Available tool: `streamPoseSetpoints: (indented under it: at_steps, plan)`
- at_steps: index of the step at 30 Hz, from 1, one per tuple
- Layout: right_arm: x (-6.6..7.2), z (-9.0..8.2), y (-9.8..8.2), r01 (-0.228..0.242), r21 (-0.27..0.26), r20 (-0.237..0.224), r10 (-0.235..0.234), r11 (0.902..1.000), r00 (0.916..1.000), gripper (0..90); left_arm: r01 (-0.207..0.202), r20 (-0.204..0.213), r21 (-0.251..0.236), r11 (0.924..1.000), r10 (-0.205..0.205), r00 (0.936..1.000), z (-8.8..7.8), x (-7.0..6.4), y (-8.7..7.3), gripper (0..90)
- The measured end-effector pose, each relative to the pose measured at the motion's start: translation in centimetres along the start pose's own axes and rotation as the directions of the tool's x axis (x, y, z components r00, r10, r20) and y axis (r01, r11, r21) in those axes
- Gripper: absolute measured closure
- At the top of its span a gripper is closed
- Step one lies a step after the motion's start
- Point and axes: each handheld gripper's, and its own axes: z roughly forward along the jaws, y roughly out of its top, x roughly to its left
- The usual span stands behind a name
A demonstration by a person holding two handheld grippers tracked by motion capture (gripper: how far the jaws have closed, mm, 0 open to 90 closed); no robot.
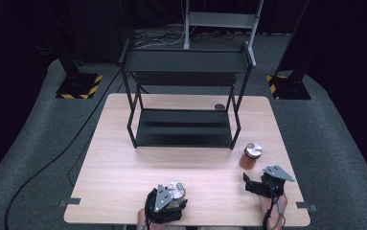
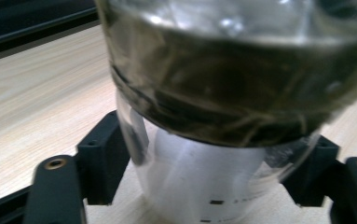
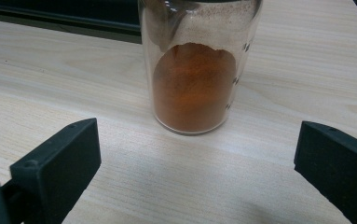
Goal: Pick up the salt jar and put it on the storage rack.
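Observation:
A glass jar (image 2: 223,93) of dark dried herbs with a silver lid stands near the table's front edge, also seen from above as the herb jar (image 1: 176,190). My left gripper (image 2: 209,172) is shut on its lower body, one pad pressed on each side; from above the left gripper (image 1: 173,201) sits at the bottom centre. A second glass jar (image 3: 195,88) holds orange powder and stands upright on the table. My right gripper (image 3: 197,158) is open and points at it from a short way off, nothing between the jaws. In the high view the orange jar (image 1: 251,155) stands just beyond the right gripper (image 1: 250,184).
A black two-level metal rack (image 1: 186,96) stands at the back middle of the wooden table (image 1: 123,163). A small dark round object (image 1: 219,107) lies by the rack's right rear leg. Cables trail over the grey floor to the left.

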Motion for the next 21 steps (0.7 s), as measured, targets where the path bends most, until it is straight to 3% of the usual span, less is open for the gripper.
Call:
streamPoseSetpoints:
  at_steps: [21]
  plan:
    - [0.01, 0.04, 0.07, 0.001, 0.004, -0.001, -0.001, 1.0, 1.0, 0.0, -0.006, 0.022, -0.001, 1.0, 0.006, 0.9997, -0.44, 0.87, 0.12, 30.7]
